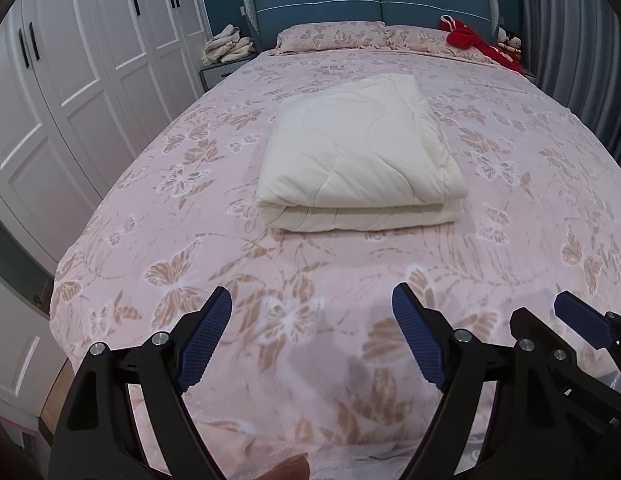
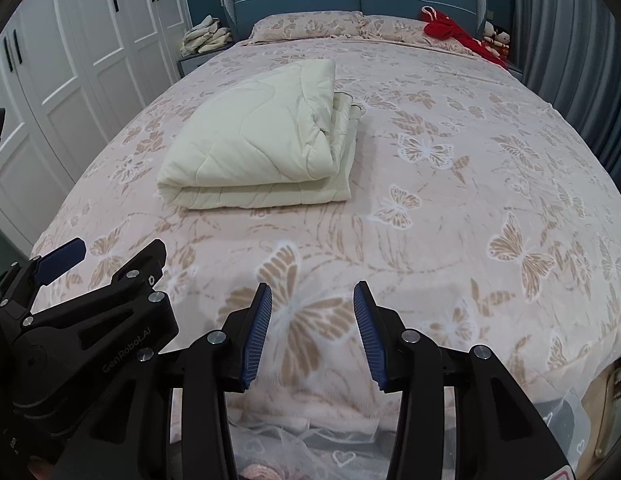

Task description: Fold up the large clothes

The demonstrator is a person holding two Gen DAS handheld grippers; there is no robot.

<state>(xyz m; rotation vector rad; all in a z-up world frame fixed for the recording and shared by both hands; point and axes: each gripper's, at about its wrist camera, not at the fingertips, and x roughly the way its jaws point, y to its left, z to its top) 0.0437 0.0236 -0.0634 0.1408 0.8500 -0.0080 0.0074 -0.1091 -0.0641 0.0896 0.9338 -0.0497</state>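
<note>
A cream quilted blanket (image 1: 360, 160) lies folded into a thick rectangle in the middle of the bed (image 1: 150, 216); it also shows in the right wrist view (image 2: 262, 140). My left gripper (image 1: 312, 332) is open and empty above the foot of the bed, well short of the blanket. My right gripper (image 2: 312, 332) is open and empty, also over the foot of the bed. The right gripper shows at the right edge of the left wrist view (image 1: 570, 336), and the left gripper shows at the left of the right wrist view (image 2: 90, 300).
The bed has a pink butterfly cover and pillows (image 1: 334, 34) at the blue headboard (image 1: 370, 0). A red garment (image 1: 470, 40) and dolls (image 1: 510, 44) lie at the far right. White wardrobes (image 1: 70, 80) stand left, a nightstand with clothes (image 1: 228, 46) beside, grey curtains (image 1: 570, 40) right.
</note>
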